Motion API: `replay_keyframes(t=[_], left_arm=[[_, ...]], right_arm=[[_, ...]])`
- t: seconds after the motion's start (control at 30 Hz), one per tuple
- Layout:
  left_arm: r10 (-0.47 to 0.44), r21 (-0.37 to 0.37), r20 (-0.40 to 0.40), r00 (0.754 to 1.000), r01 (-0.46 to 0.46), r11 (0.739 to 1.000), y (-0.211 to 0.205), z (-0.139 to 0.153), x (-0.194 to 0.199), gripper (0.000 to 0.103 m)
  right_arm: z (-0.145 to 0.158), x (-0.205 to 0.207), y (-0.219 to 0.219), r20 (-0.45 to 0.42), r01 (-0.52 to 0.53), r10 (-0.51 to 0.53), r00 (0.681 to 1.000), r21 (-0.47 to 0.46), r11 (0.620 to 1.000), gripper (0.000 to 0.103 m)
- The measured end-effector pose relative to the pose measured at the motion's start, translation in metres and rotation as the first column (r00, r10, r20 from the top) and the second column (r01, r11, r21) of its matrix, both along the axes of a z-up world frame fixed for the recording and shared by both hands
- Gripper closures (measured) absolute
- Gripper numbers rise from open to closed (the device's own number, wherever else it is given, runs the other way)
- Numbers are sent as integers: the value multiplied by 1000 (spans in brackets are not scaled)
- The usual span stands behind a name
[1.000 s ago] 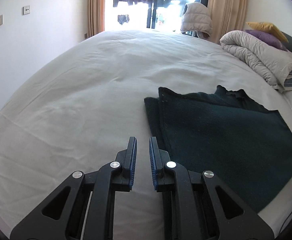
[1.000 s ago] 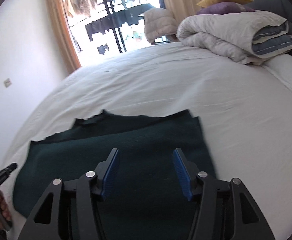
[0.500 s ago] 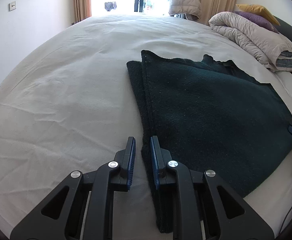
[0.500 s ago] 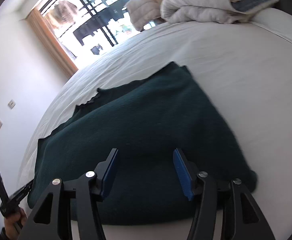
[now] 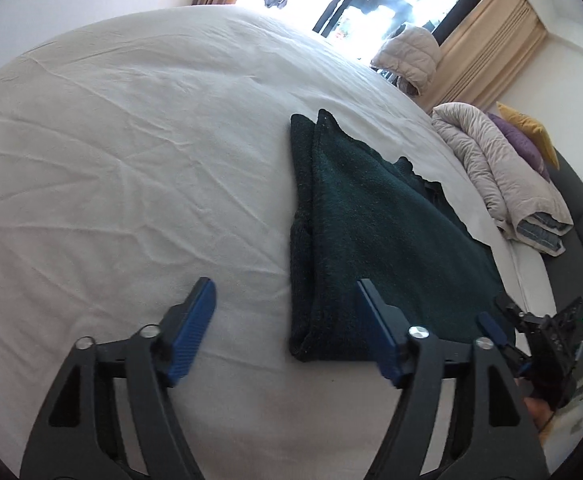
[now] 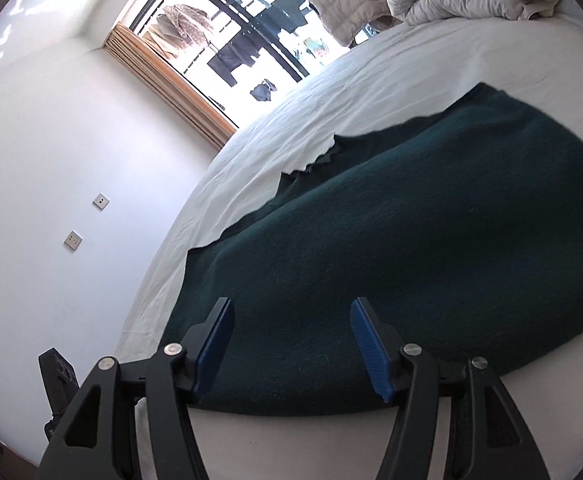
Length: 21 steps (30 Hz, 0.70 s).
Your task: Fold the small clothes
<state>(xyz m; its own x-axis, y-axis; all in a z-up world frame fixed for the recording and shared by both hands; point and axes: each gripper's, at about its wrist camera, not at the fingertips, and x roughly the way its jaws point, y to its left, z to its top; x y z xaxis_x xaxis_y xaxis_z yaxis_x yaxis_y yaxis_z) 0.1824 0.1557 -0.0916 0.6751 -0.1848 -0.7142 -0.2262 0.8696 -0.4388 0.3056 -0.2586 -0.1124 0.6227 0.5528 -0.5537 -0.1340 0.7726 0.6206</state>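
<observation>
A dark green knitted garment (image 5: 375,236) lies folded on the white bed sheet (image 5: 131,152), its sleeve edge doubled along the left side. My left gripper (image 5: 285,308) is open, its fingers straddling the garment's near left corner just above the sheet. In the right wrist view the garment (image 6: 431,248) fills the middle. My right gripper (image 6: 291,328) is open and empty, low over the garment's near hem. The right gripper also shows in the left wrist view (image 5: 499,328) at the garment's near right corner.
A rolled grey duvet (image 5: 503,176) with purple and yellow pillows (image 5: 527,140) lies at the head of the bed. A puffy jacket (image 5: 411,56) hangs by the balcony window. The bed's near edge runs just below the garment's hem. A wall with sockets (image 6: 87,220) stands on the left.
My left gripper has opened wide from shut and moved to the garment's near left corner. My right gripper stayed open and dropped closer to the near hem.
</observation>
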Motion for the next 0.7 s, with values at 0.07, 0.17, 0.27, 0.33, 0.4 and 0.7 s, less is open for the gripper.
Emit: replay_keyframes(t=[0.07, 0.17, 0.27, 0.33, 0.4, 0.7], left_arm=[[-8, 11, -6, 1000, 8, 1000, -3, 4, 0, 28], [-6, -21, 15, 1000, 6, 1000, -2, 13, -2, 28], [-27, 1, -27, 999, 27, 1000, -7, 11, 4, 27], [-36, 23, -75, 997, 37, 999, -12, 6, 9, 27], [-45, 61, -94, 995, 51, 997, -19, 5, 12, 27], [-70, 136, -137, 988, 89, 987, -36, 5, 30, 27]], right_arm=[[-14, 0, -4, -13, 14, -13, 1000, 31, 999, 38], [-17, -6, -11, 9, 7, -8, 1000, 55, 998, 39], [-16, -8, -18, 7, 8, -8, 1000, 54, 999, 39], [-14, -11, -22, 10, 19, -19, 1000, 56, 998, 39], [-12, -15, -26, 15, 21, -22, 1000, 64, 998, 39], [3, -15, -16, 53, -34, 29, 998, 96, 995, 37]])
